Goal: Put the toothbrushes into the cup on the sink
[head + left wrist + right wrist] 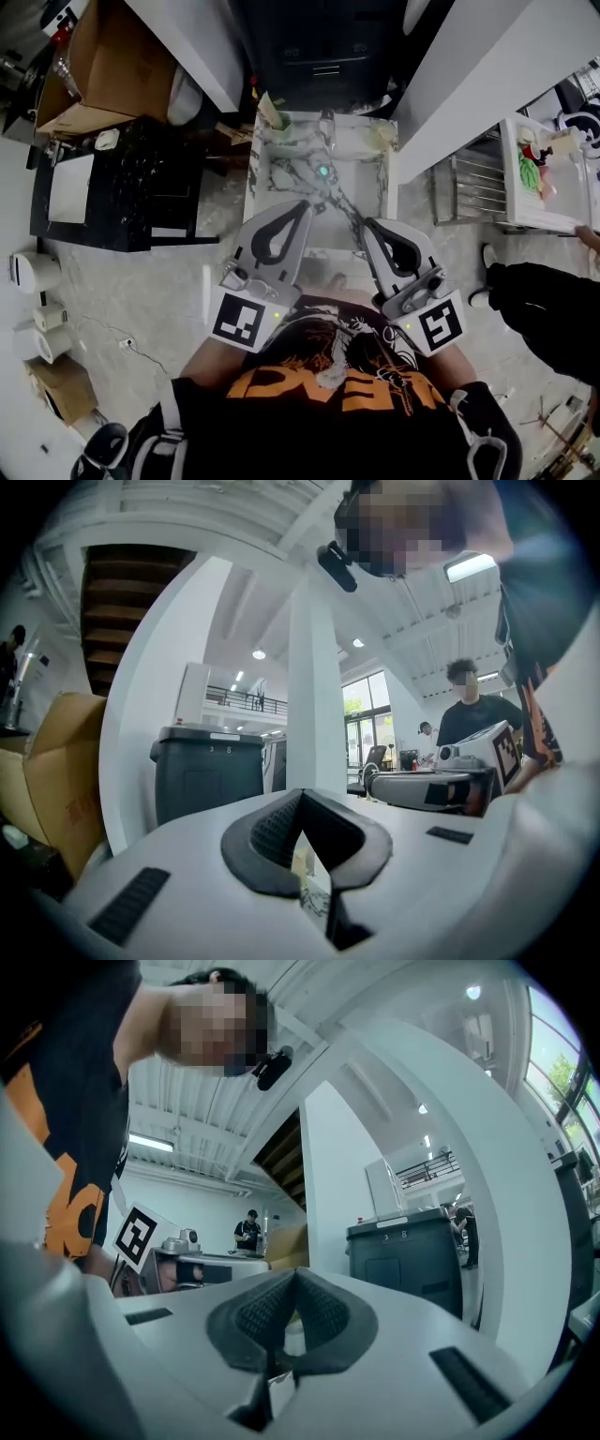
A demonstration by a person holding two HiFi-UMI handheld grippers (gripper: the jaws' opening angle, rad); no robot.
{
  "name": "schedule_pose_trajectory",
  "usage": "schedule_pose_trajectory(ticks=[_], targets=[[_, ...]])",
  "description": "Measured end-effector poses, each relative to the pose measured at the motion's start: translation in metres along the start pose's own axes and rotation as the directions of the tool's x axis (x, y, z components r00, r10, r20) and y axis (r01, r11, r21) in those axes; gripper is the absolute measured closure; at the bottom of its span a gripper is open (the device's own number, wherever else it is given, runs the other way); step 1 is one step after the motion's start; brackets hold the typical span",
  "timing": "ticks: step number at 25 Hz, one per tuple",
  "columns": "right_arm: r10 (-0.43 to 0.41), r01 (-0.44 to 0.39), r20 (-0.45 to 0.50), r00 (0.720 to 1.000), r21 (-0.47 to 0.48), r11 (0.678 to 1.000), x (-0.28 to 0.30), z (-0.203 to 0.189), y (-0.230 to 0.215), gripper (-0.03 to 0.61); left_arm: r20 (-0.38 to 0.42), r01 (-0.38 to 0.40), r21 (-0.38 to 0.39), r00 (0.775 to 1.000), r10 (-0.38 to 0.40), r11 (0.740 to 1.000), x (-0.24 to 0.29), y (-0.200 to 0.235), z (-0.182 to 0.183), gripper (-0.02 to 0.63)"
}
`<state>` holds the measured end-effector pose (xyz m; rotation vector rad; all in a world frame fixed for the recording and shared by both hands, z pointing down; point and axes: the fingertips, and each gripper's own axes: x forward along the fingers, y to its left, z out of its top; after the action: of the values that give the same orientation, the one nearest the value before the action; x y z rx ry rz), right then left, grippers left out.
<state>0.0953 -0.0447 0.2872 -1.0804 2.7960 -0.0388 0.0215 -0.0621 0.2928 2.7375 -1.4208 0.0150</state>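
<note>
Two clenched claws are all we bring to this moment: the left claw (300,206) and the right claw (371,225) each have their jaws pressed together on nothing. We hold them side by side close to our chest, level, at the near edge of the sink (366,159). The cup (279,122) stands at the sink's back left corner, well apart from both claws, and a pale slender thing (267,101) seems to rise from it. We cannot tell whether that is a toothbrush, nor can we make out any loose toothbrushes elsewhere. That is our first worry: the claws' own bodies cover the sink's near part from the head view, so we may reach for a brush we cannot properly see. A second is that jaws kept closed would only push a thin handle along the marbled basin rather than take it. A third is the cup itself, light-looking and close to the tap (326,124): a brush brought in at a slant, or a bump from a claw, could tip it over.
</note>
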Motion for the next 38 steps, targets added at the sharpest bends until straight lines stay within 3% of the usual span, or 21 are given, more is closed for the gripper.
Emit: schedule_pose_trajectory(ticks=[5,12,26,38], targets=[[-0.011,0.011,-0.001,1.000,0.025,1.000,-0.032,-0.002,-0.006,0.565,-0.011,-0.012,0.010,1.000,0.012,1.000,-0.004,-0.024,-0.006,0.591],[-0.050,0.049,0.013,0.999,0.021,0.999,-0.038,-0.001,0.004,0.565,-0.011,0.057,0.039,0.998,-0.057,0.998,-0.013,-0.043,-0.008,0.591],[-0.071,0.071,-0.018,0.997,-0.014,0.997,-0.018,-0.002,0.054,0.565,0.014,0.092,0.021,0.996,-0.092,0.996,-0.055,-0.024,-0.006,0.591],[-0.080,0.080,-0.016,0.997,-0.035,0.996,-0.009,0.003,0.072,0.565,0.028,0.097,0.011,0.995,-0.097,0.995,-0.070,-0.013,-0.005,0.591]])
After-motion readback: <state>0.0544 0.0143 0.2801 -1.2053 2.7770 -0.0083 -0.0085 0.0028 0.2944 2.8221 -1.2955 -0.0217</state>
